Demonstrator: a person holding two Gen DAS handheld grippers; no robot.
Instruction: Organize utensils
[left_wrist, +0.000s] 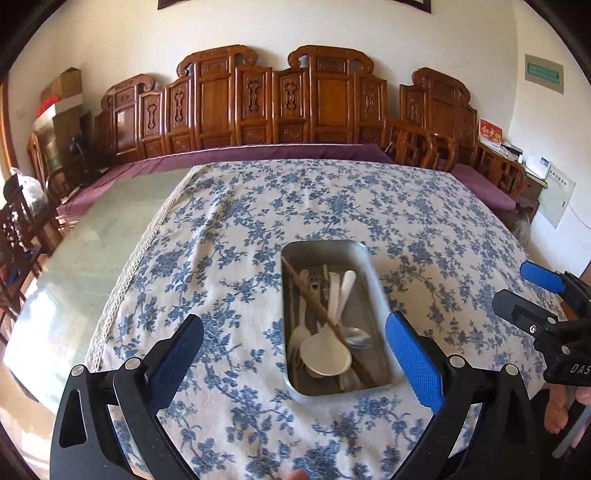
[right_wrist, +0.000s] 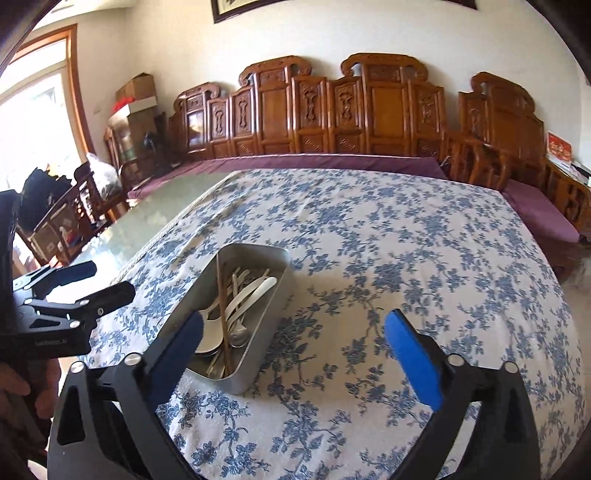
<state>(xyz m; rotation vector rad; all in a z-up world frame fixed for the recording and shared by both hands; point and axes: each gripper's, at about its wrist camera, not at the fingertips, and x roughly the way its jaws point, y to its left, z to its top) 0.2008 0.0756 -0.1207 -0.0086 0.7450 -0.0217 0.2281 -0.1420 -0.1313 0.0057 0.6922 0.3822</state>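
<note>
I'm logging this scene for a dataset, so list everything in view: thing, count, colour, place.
tray: one, silver metal, on the tablecloth, centre.
spoons: several, white and silver, in the tray; exact count unclear.
chopsticks: brown, lying diagonally across the spoons; count unclear.
tablecloth: one, white with blue flowers, covering most of the table.
bench: carved brown wood, purple cushions, along the wall.
left gripper: black, blue pads, open, empty.
right gripper: same, open, empty.
</note>
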